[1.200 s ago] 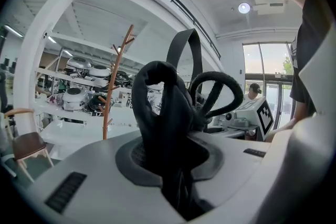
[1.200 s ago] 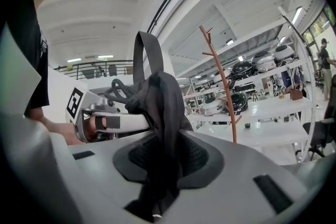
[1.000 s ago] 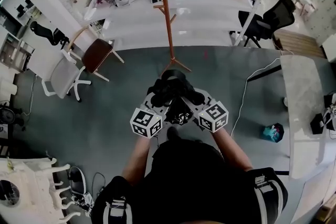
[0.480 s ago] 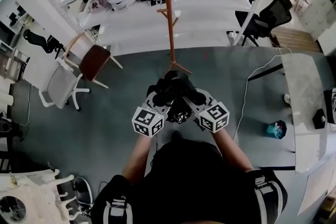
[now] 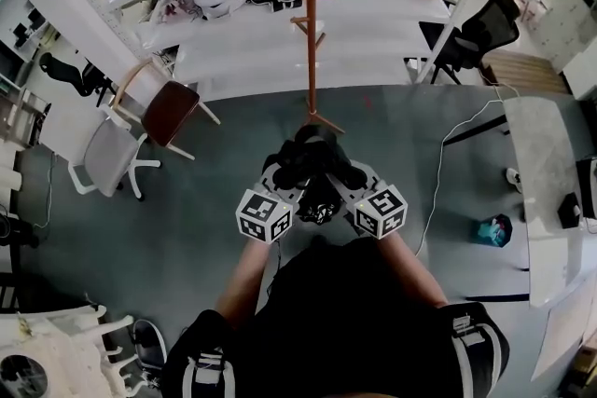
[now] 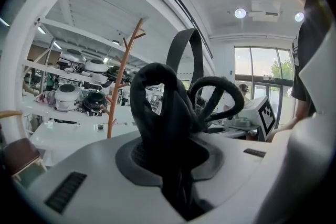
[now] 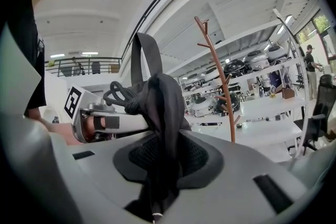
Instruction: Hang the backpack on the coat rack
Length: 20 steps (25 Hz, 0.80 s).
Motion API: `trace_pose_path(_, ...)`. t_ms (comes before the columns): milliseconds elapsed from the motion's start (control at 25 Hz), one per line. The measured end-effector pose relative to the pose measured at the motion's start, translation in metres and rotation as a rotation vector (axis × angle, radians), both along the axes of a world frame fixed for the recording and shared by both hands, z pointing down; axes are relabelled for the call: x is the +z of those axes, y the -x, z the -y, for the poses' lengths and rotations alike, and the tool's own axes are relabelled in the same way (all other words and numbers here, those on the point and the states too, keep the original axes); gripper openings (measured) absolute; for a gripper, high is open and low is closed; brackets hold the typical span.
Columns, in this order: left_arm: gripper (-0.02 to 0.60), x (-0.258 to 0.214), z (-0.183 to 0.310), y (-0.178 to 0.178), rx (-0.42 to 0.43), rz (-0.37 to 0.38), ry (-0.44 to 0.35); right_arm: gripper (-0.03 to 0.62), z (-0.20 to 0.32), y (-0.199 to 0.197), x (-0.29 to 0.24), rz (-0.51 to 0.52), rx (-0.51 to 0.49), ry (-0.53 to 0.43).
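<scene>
Floor (image 5: 187, 228): grey and open in front of the person, which leaves a clear way to the rack.
Coat rack (image 5: 310, 33): a slim brown wooden pole standing upright straight ahead, with short pegs angled upward from it. No peg seen here carries anything.
Backpack (image 5: 315, 165): black and bunched, held off the floor between the two grippers in front of the person's body. In the head view it is near the rack's foot, and it is not on any peg yet.
Left gripper (image 6: 176, 181): jaws narrowed onto a thick fold of the backpack's black fabric and pressing on it, so it takes one side of the load.
Right gripper (image 7: 157, 176): jaws clamped on another dark fold. It sits close beside the left one, probably so the bag stays level and its top faces the rack.
Webbing strap (image 7: 144, 55): arches up above the bundle, free of both grippers.
Carry loop (image 6: 218, 94): a round padded handle hanging free beside the left gripper's fold. It looks like the part meant to go over a peg, and gripping either side of it leaves it open.
</scene>
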State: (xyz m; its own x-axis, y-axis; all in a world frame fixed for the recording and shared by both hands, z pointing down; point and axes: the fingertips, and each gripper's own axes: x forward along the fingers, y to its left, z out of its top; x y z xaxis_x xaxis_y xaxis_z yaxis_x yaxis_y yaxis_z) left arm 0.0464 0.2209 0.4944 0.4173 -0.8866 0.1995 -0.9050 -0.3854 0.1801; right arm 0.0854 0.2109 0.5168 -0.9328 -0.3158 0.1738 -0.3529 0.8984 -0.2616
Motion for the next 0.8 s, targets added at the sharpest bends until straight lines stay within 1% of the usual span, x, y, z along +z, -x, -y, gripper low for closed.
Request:
trace_pose_path(400, 0.092, -0.001, 0.0, 0.028, -0.034, 0.008, 0.02, 0.11, 0.002, 0.029, -0.001, 0.002, -0.028, 0.018)
trace_pose_path(640, 0.092, 0.001, 0.0, 0.036, -0.064, 0.008, 0.023, 0.109, 0.003, 0.037, 0.002, -0.015, -0.037, 0.012)
trace_pose_path(800, 0.091, 0.001, 0.008, 0.037, -0.067, -0.002, 0.027, 0.109, 0.01, 0.037, 0.002, -0.029, -0.043, 0.008)
